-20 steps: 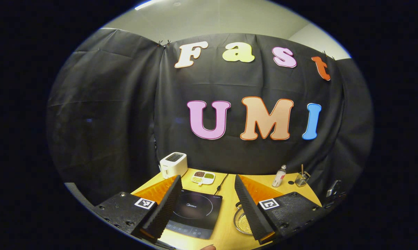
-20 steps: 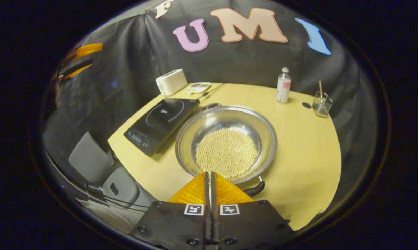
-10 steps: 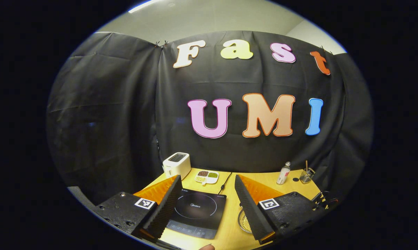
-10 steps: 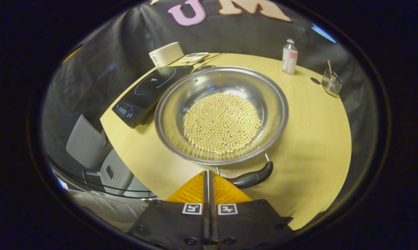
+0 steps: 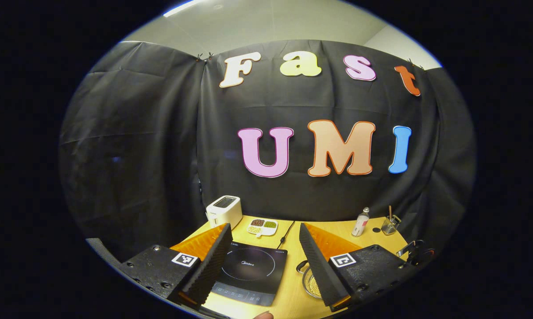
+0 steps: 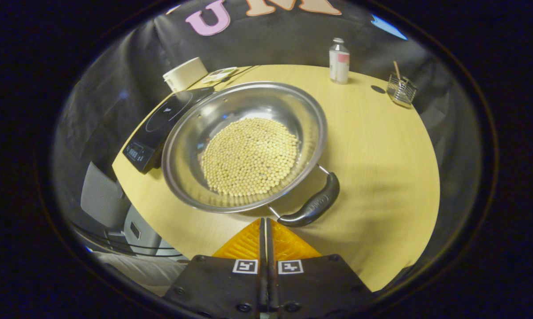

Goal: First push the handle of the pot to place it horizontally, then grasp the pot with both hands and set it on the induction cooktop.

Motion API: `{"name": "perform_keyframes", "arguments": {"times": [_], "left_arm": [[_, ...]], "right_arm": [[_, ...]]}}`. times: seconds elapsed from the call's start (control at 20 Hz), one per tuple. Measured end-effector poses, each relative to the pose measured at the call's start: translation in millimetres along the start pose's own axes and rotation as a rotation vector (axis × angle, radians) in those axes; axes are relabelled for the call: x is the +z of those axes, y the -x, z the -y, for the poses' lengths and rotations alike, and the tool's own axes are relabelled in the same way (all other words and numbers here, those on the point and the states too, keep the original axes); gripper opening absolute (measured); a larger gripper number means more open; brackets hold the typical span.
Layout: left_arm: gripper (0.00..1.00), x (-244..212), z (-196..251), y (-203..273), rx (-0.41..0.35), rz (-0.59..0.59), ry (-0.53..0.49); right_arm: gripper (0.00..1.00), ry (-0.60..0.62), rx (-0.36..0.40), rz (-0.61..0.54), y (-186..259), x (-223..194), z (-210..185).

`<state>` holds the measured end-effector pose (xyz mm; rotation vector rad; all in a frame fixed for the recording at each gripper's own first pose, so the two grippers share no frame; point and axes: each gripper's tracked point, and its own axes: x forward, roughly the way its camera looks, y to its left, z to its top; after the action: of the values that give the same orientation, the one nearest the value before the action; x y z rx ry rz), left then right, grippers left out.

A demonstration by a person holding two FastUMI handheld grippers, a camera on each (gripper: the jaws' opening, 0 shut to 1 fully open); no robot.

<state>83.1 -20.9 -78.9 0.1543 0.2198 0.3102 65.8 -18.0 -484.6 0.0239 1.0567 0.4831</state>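
Observation:
A wide steel pot [image 6: 231, 115] holding pale beans sits on the yellow table [image 6: 381, 146], right of the black induction cooktop [image 6: 160, 122]. Its near black handle [image 6: 313, 204] now points toward the lower right. My right gripper [image 6: 265, 220] is shut, its tips just beside the handle's left end at the pot's near rim. In the left gripper view my left gripper [image 5: 263, 232] hangs open above the table's near edge, over the cooktop [image 5: 251, 268]. A sliver of the pot [image 5: 308, 281] shows behind its right finger.
At the back stand a white toaster [image 5: 223, 210], a divided dish of beans [image 5: 262, 226], a small bottle [image 6: 338, 60] and a wire holder [image 6: 401, 88]. A power cord [image 5: 286, 232] runs from the cooktop. A grey chair [image 6: 111, 208] stands below the table's left edge.
The pot has turned: its near handle swung from the bottom toward the right as my shut right gripper moved in along the rim. The left gripper stayed almost still.

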Motion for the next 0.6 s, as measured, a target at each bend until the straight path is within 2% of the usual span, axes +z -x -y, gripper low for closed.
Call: {"name": "perform_keyframes", "arguments": {"times": [0.1,0.15,0.2,0.35,0.4,0.55,0.6], "left_arm": [[0.93,1,-2,0,0.004,0.001,-0.002],[0.89,1,-3,0,0.007,0.001,-0.001],[0.93,1,-4,1,0.009,0.001,0.001],[0.93,-1,-6,2,0.015,-0.003,0.004],[0.89,-2,-7,3,0.017,-0.003,0.005],[0.89,-2,-10,3,0.024,-0.004,0.006],[0.89,-2,-10,4,0.026,-0.004,0.006]], "right_arm": [[0.03,-0.004,-0.018,0.005,-2,5,12],[0.0,-0.003,-0.024,0.006,-3,7,17],[0.0,-0.003,-0.028,0.01,-4,11,22],[0.02,0.015,-0.056,0.018,-8,22,34],[0.02,0.021,-0.064,0.02,-9,26,39],[0.0,0.036,-0.082,0.025,-13,36,49],[0.02,0.039,-0.088,0.027,-14,41,53]]}}
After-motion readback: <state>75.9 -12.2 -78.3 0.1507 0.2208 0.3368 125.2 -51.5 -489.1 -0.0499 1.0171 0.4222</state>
